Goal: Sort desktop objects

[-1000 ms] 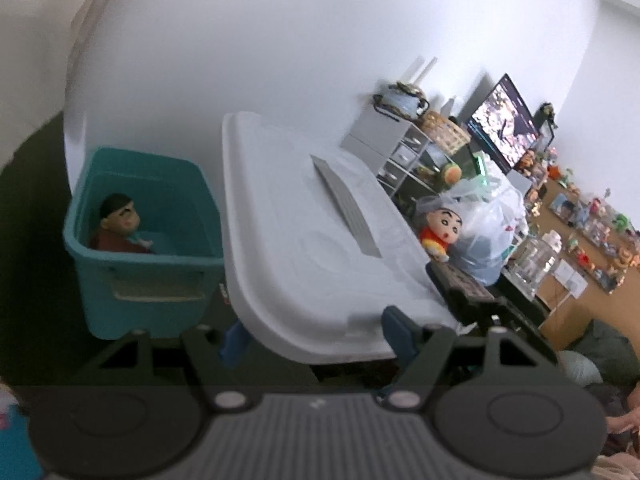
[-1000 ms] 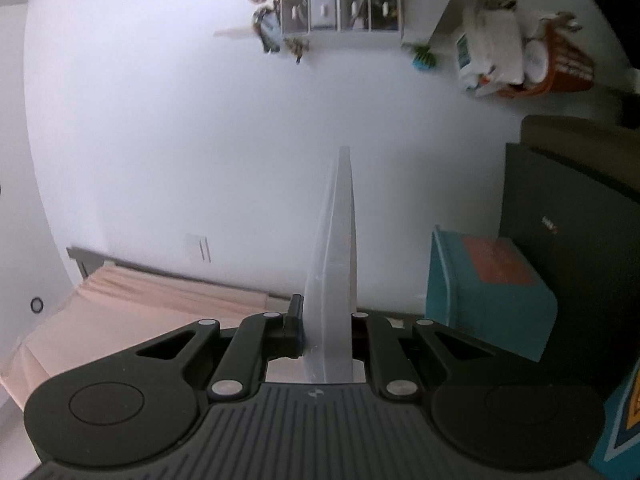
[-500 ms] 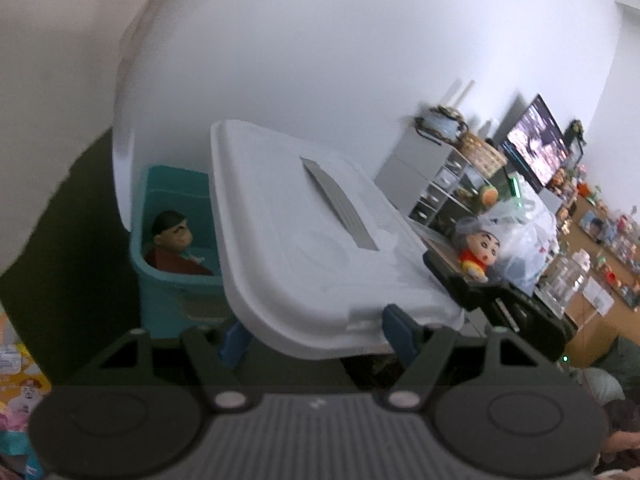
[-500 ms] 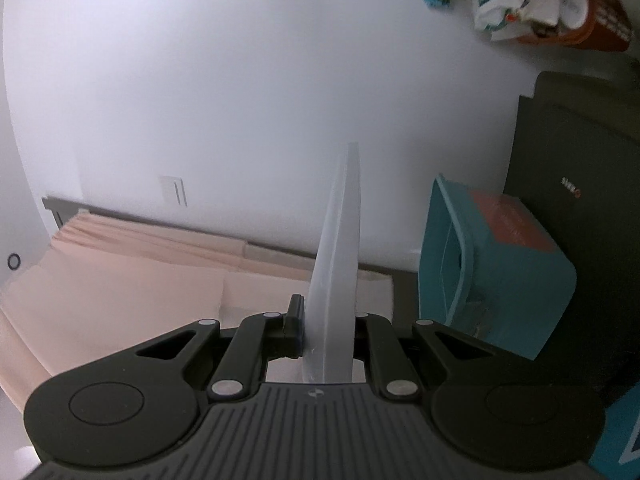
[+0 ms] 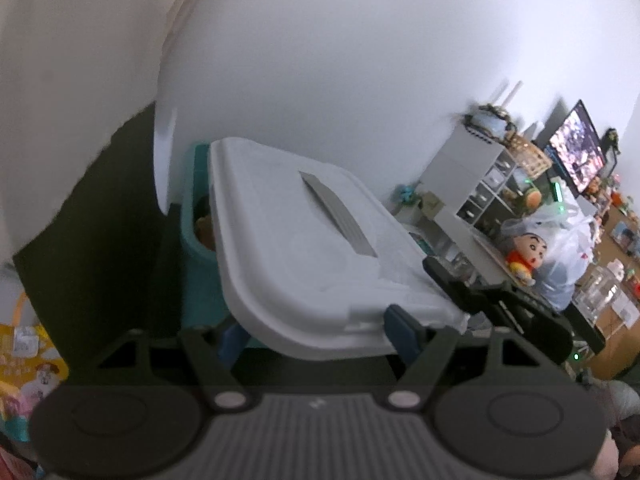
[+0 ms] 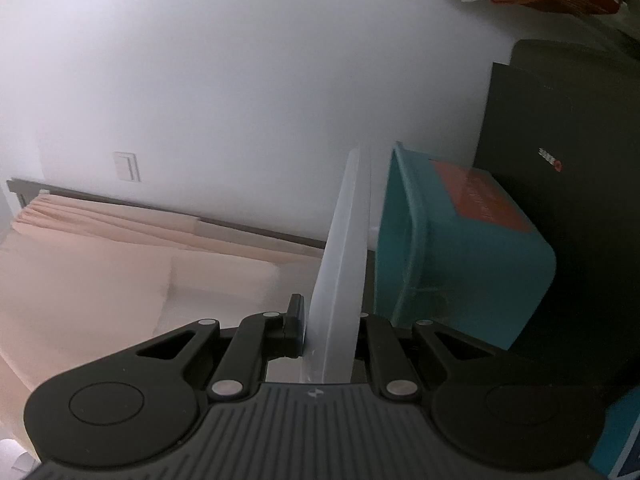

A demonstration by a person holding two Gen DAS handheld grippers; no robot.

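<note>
You've got your right gripper [image 6: 328, 334] clamped on the lid [image 5: 304, 248], left gripper [image 5: 316, 330] wide beneath it, lining it over the bin [image 6: 460, 256] to close it.

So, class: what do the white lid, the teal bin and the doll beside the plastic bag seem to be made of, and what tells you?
Lid: probably moulded plastic, matt; its edge looks thin and translucent in the right claw.
Bin: likely plastic, smooth with a slight sheen, rounded moulded corners.
Doll: seems soft plush, though too small to be sure.
</note>
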